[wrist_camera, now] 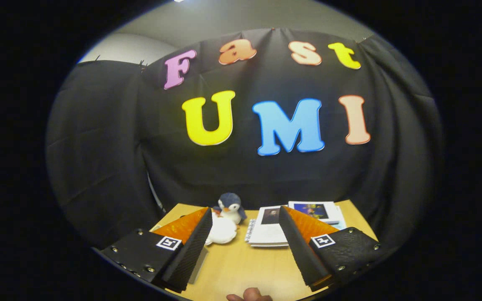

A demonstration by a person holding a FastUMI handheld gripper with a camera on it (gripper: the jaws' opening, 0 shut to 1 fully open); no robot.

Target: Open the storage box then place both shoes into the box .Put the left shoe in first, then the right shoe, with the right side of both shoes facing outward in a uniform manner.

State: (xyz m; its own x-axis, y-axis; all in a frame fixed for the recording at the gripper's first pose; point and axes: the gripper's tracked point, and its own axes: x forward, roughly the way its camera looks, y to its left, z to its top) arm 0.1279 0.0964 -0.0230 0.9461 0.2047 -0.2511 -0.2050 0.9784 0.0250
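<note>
On the left, a toy penguin (230, 207) and something white (221, 232) sit just beyond the gripper (245, 217), whose fingers stand wide apart around nothing. Bare table (245, 263) lies between them, booklets (270, 228) further right, a fingertip (250, 295) at the near edge. I can't make out box or shoes, so progress can't be judged. The table ends against the cloth wall; the middle offers room.

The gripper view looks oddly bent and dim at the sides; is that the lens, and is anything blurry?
Gripper view: fisheye lens bows the table edge; light fades outward; penguin toy and booklets stay fairly sharp beyond the open gripper.
</note>
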